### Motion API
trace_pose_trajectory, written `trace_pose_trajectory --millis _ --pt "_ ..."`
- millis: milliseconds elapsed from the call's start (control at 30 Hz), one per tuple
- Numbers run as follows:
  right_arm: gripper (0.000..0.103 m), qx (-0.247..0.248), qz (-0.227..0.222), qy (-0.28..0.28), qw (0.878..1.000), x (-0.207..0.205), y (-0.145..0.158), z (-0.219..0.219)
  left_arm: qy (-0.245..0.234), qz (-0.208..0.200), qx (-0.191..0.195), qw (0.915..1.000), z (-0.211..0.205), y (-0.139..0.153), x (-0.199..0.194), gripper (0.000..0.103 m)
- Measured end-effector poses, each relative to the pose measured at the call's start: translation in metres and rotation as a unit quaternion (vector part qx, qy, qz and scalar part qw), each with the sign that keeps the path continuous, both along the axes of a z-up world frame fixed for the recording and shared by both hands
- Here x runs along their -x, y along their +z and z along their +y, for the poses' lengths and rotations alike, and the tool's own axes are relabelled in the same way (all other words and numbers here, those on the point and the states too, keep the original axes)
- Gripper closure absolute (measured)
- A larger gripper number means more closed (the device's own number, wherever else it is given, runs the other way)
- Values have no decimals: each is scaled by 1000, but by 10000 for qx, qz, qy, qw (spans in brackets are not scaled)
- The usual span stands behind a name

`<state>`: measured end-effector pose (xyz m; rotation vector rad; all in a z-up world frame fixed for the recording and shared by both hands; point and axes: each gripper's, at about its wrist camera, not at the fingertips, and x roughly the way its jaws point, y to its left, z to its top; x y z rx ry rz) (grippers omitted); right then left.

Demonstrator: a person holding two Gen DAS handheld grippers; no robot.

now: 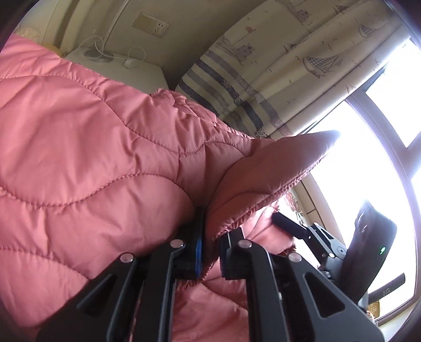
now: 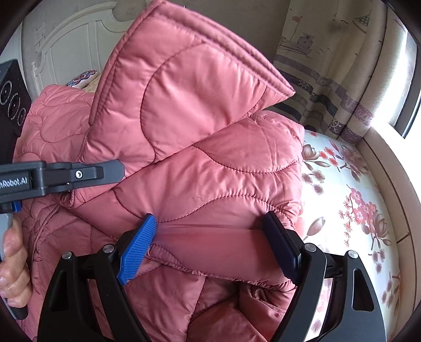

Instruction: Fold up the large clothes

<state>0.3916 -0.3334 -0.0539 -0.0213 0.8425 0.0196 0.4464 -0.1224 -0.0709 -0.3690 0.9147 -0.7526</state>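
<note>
**left clamped on jacket edge, right spread wide against a fold**

the pink quilted puffer jacket [image 1: 92, 147] is bunched up on a white bedsheet with a red flower print [image 2: 350, 189], filling most of both views. wavy stitch lines run across the panels.

left gripper [image 1: 210, 242]: jaws nearly together with a padded hem of the jacket pinched between them. the blue pad of one finger [image 1: 199, 252] shows, pressed flat against the fabric. the pinched flap rises up and sticks out to the right toward the bright window [image 1: 368, 157].

right gripper [image 2: 213, 242]: jaws spread wide apart. the blue textured pad [image 2: 138, 244] on one side and the dark pad on the other both sit against a stretched, smooth band of the jacket just above a gathered seam. the fabric spans the gap and touches both pads, so contact is there, but it's not squeezed.

in the right wrist view the left gripper's body comes in from the left edge, its tip lying on the jacket below a stiff upright quilted flap. a bare hand [image 2: 13, 265] holds its handle at the lower left.

background: cream curtain with sailboat print and dark stripes [image 1: 263, 79], wall socket plate [image 1: 151, 23] above a white cabinet with cables on top.
</note>
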Motion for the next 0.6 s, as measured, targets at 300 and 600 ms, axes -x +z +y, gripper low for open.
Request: trace_pose_trajectory --millis 300,600 --pt "24 -2560 -1747 -942 9461 57 61 -83 -482 -922 -659 9924 -7 23 50 30" --pt "25 -959 -1397 11 9855 9 79 0 -380 -968 -861 9909 13 36 67 30"
